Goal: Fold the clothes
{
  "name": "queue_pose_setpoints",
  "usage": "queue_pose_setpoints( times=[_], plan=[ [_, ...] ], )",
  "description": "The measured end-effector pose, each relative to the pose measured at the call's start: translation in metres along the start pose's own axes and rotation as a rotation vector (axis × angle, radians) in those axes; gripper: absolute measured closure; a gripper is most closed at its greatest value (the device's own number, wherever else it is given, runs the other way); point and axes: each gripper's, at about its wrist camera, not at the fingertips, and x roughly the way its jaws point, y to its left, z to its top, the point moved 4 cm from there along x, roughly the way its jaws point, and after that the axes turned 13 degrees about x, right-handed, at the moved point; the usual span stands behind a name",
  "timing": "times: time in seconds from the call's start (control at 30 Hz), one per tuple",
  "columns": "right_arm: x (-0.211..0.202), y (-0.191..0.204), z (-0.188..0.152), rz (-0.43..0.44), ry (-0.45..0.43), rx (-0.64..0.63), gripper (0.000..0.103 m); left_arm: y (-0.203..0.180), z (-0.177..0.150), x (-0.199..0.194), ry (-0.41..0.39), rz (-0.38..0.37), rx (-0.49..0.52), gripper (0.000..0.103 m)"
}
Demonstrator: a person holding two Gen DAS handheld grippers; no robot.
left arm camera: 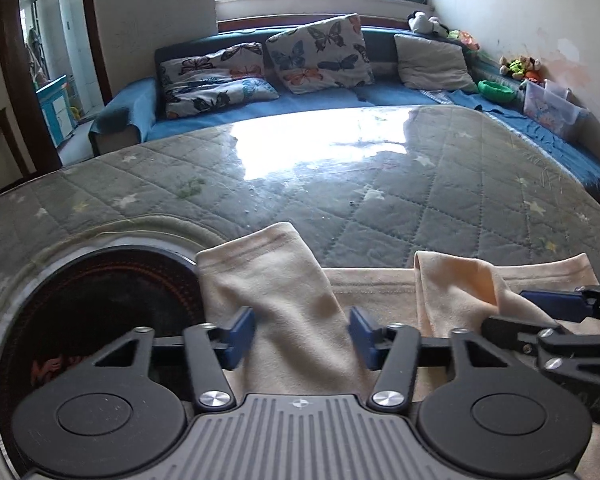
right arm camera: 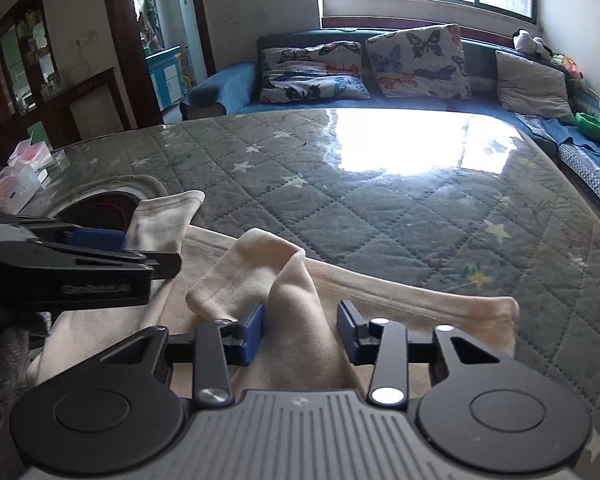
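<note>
While the cream garment (right arm camera: 380, 304) lies across the near edge of the desk (right arm camera: 380, 208), we keep both grippers, left (left arm camera: 302, 336) and right (right arm camera: 300, 330), spread wide around raised folds, gripping nothing. It looks soft, light and floppy; we should pinch near the hems.

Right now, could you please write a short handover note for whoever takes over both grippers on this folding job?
Left gripper: open, jaws either side of the left sleeve, which lies folded up across the cream garment.
Right gripper: open around the right sleeve, likewise folded in, cuff bunched.
The garment lies flat on the quilted table, partly over the round black inset.
Done: both sleeves appear folded in.
Left: probably smooth the right cuff, then fold the body.
</note>
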Motion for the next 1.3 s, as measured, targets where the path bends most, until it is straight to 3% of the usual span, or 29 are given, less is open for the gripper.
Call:
queue_pose_setpoints(
  times=[0.07, 0.13, 0.27, 0.7, 0.93, 1.07, 1.3],
  plan=[
    [-0.001, 0.0, 0.0, 0.01, 0.0, 0.004, 0.082, -0.001, 0.001, -0.001, -0.011, -0.013, -0.002, 0.062],
    [-0.006, -0.001, 0.0, 0.009, -0.011, 0.008, 0.093, 0.0, 0.001, -0.004, -0.02, -0.009, 0.003, 0.083],
    [-0.022, -0.004, -0.001, -0.003, -0.051, 0.021, 0.095, 0.006, 0.0, -0.012, -0.032, -0.004, -0.005, 0.09],
    [-0.117, -0.052, -0.019, -0.085, -0.225, 0.149, 0.096, 0.045, -0.031, -0.081, -0.121, 0.022, -0.125, 0.091],
    [-0.16, -0.086, -0.041, -0.136, -0.314, 0.271, 0.096, 0.058, -0.048, -0.098, -0.117, 0.058, -0.143, 0.091],
    [-0.172, -0.116, -0.061, -0.214, -0.327, 0.341, 0.096, 0.061, -0.055, -0.102, -0.111, 0.07, -0.15, 0.09],
    [-0.177, -0.152, -0.098, -0.317, -0.274, 0.402, 0.095, 0.066, -0.072, -0.109, -0.093, 0.077, -0.179, 0.088]
  ],
)
